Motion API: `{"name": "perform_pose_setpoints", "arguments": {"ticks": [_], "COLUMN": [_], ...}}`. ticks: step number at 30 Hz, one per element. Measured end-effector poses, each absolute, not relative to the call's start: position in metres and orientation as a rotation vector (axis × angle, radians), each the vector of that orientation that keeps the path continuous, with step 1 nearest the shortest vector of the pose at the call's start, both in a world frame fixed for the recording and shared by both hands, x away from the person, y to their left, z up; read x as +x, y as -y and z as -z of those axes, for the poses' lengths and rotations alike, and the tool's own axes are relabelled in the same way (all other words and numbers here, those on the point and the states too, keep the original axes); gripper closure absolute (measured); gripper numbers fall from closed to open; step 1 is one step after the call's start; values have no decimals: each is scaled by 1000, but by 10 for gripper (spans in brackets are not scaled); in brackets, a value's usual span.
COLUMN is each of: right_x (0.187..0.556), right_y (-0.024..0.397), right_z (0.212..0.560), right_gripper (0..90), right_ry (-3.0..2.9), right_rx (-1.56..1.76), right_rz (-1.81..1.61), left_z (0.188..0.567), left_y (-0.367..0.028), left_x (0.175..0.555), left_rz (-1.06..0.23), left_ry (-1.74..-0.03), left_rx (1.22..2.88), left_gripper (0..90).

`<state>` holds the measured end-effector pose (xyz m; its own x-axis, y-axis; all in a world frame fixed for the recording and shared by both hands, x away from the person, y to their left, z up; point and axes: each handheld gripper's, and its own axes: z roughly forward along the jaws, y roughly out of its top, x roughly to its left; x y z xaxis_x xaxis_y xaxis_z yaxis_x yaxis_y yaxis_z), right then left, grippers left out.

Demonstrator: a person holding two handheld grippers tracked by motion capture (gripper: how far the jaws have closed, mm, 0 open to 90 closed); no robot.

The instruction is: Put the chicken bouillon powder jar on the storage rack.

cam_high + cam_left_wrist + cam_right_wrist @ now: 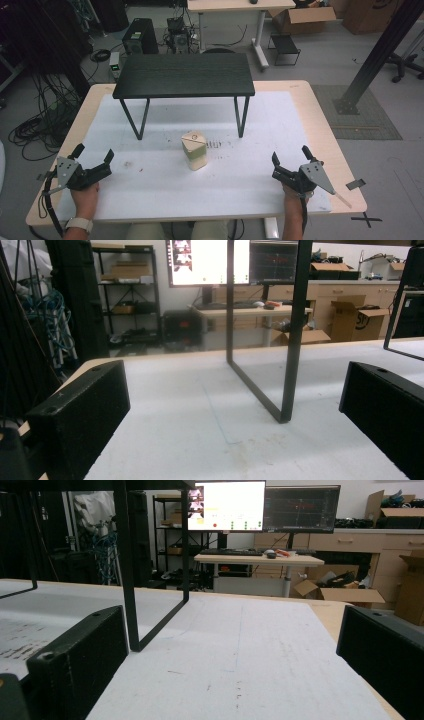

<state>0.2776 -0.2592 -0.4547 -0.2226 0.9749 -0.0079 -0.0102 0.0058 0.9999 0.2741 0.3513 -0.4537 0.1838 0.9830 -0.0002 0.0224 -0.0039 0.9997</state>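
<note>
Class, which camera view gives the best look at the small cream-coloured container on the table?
The high view: the cream container stands whole and unobstructed at mid-table, in front of the black stand. The two gripper views look past it, along the white mat toward the stand's legs.

Grey floor (350, 55), tangled cables (35, 130), cardboard boxes (302, 19), lit monitors (230, 505).

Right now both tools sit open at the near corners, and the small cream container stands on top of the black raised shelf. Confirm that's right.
Not quite. The cream container stands on the white table surface, in front of the black raised shelf, not on top of it; the high view shows this. The rest holds: the left tool and right tool both sit open at the near corners.
</note>
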Motion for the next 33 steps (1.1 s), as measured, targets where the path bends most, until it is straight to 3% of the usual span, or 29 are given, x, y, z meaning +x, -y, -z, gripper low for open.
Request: {"name": "perform_pose_setpoints", "arguments": {"ticks": [23, 33], "right_x": [279, 272], "right_y": [258, 218], "right_z": [450, 422], "right_gripper": [0, 0], "right_ry": [-1381, -1431], "right_rx": [1126, 1077], "right_rz": [-1387, -1433], "left_z": [454, 454], "left_y": [-351, -352], "left_x": [274, 274], "left_rz": [-1059, -1056], "left_ry": [-1088, -1089], "left_rx": [1302, 1302], "left_gripper": [2, 2]}}
